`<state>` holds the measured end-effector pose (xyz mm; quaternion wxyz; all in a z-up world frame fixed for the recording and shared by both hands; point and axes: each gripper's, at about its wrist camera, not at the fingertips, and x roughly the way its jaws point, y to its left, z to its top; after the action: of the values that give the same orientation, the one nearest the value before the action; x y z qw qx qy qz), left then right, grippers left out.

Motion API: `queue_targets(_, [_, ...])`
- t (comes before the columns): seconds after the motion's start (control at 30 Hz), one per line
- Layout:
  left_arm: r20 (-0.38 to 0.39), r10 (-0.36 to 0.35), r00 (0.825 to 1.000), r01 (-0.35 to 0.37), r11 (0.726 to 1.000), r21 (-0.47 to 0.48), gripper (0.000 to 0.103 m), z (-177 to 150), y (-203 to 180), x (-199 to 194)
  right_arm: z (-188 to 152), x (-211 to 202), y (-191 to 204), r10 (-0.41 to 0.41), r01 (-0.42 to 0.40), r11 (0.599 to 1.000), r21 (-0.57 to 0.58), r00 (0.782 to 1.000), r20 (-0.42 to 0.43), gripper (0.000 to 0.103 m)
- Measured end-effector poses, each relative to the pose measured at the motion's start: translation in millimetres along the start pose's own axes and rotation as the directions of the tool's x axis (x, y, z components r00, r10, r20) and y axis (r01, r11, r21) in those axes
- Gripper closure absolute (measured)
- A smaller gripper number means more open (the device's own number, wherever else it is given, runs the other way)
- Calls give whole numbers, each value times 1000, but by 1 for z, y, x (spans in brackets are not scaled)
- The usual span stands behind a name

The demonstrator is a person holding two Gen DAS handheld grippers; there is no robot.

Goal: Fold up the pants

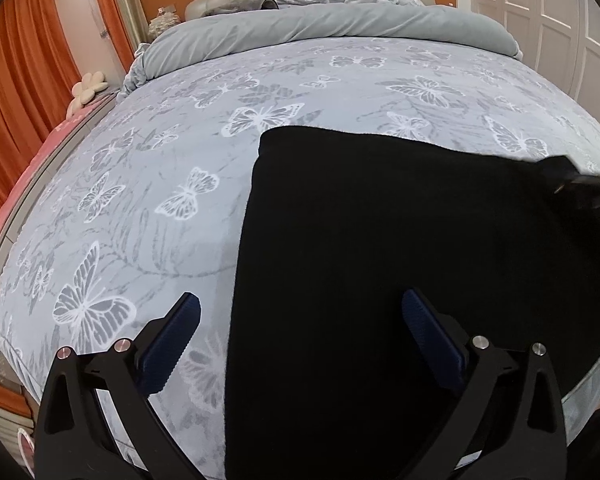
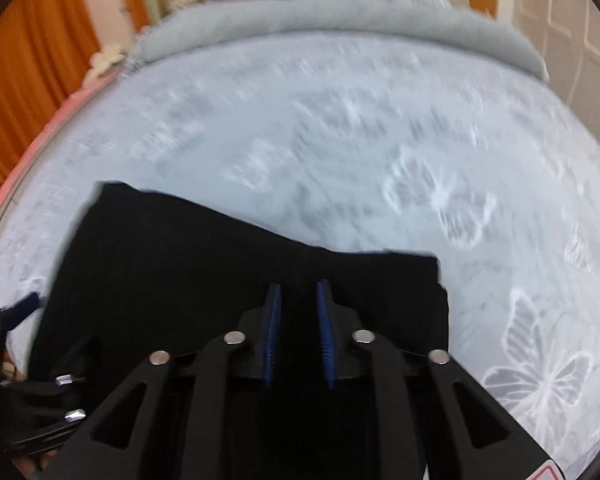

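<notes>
Lying flat near bed's (image 1: 148, 208) front edge: black folded fabric pants (image 1: 380, 260). Left gripper (image 1: 300, 312) spread wide, holding nothing; right gripper (image 2: 298, 292) pinching pants' far-right corner.

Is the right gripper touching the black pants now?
Touching. In the right wrist view the right gripper has its blue fingers nearly shut, with a ridge of the black pants pinched between them. The left wrist view only shows its tip at the pants' far edge.

One pants (image 1: 400, 240), two grippers (image 1: 300, 320) (image 2: 297, 292), one bed (image 1: 140, 208).
</notes>
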<state>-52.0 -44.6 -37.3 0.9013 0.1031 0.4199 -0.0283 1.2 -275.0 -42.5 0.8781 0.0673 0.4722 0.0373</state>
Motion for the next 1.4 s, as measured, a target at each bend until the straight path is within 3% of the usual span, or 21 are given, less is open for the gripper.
queue_targets(0.1, [-4, -1, 1000, 1, 1000, 2, 5, 2, -1, 2, 1, -6, -5, 26, -26, 999, 39, 1000, 13, 91])
queue_targets(0.13, [-4, -2, 1000, 2, 1000, 0, 5, 2, -1, 2, -1, -15, -5, 37, -39, 998, 54, 999, 35, 86])
queue_targets(0.2, [-4, -24, 1000, 23, 1000, -9, 5, 2, 1, 0, -7, -30, -12, 34, -41, 995, 94, 996, 77, 65])
queue_targets(0.23, [-4, -50, 999, 50, 999, -18, 5, 2, 4, -2, -13, -41, -19, 28, -41, 991, 125, 994, 103, 41])
queue_targets(0.27, [-9, -93, 996, 93, 995, -36, 5, 2, 9, -5, -19, -48, -27, 17, -35, 988, 149, 993, 119, 24])
queue_targets(0.37, [-45, -245, 969, 237, 963, -130, 5, -4, 30, -3, -40, -68, -49, 27, -47, 980, 191, 994, 106, 17])
queue_targets(0.47, [-134, -416, 900, 372, 890, -264, 5, -15, 45, 22, -64, -60, -68, 103, -108, 965, 240, 994, 32, 17])
queue_targets(0.53, [-172, -455, 874, 394, 869, -299, 5, -21, 45, 38, -77, -39, -74, 117, -92, 956, 279, 990, -75, 17])
queue_targets(0.63, [-139, -448, 883, 403, 876, -264, 5, -20, 36, 40, -85, -22, -76, 241, -198, 915, 352, 967, -82, 15])
queue_targets(0.67, [-137, -480, 866, 436, 861, -261, 10, -18, 32, 42, -85, -19, -74, 261, -220, 913, 343, 962, -78, 17])
queue_targets(0.7, [-129, -508, 852, 463, 845, -269, 26, -17, 30, 44, -84, -18, -70, 277, -241, 913, 329, 959, -66, 24])
queue_targets(0.73, [-126, -509, 852, 463, 843, -274, 29, -15, 28, 44, -84, -17, -64, 333, -302, 899, 318, 942, -49, 49])
queue_targets(0.77, [-117, -506, 855, 462, 843, -275, 43, -13, 28, 43, -84, -19, -61, 335, -307, 897, 318, 942, -36, 58])
queue_targets(0.8, [-99, -515, 851, 472, 834, -285, 59, -10, 31, 41, -83, -25, -58, 317, -296, 907, 299, 948, -22, 63])
queue_targets(0.87, [-45, -533, 845, 498, 814, -299, 68, -1, 38, 30, -77, -42, -51, 309, -307, 914, 267, 950, 33, 67])
queue_targets(0.93, [24, -539, 842, 524, 807, -273, 72, 13, 43, 10, -67, -61, -46, 328, -341, 905, 254, 940, 95, 68])
queue_targets(1.03, [116, -555, 824, 566, 789, -239, 72, 47, 56, -24, -32, -104, -32, 324, -362, 914, 181, 922, 211, 68])
queue_targets(1.17, [235, -527, 817, 566, 811, -149, 72, 110, 72, -63, 29, -140, -25, 346, -392, 915, 99, 886, 310, 68])
queue_targets(1.23, [287, -493, 821, 537, 838, -97, 71, 142, 74, -71, 62, -148, -25, 341, -386, 920, 62, 870, 357, 68])
queue_targets(1.3, [331, -453, 828, 496, 867, -54, 71, 175, 73, -69, 102, -144, -27, 337, -379, 925, 29, 853, 399, 68])
queue_targets(1.4, [370, -417, 830, 465, 884, -49, 68, 217, 70, -44, 155, -114, -33, 334, -379, 925, 30, 849, 409, 66])
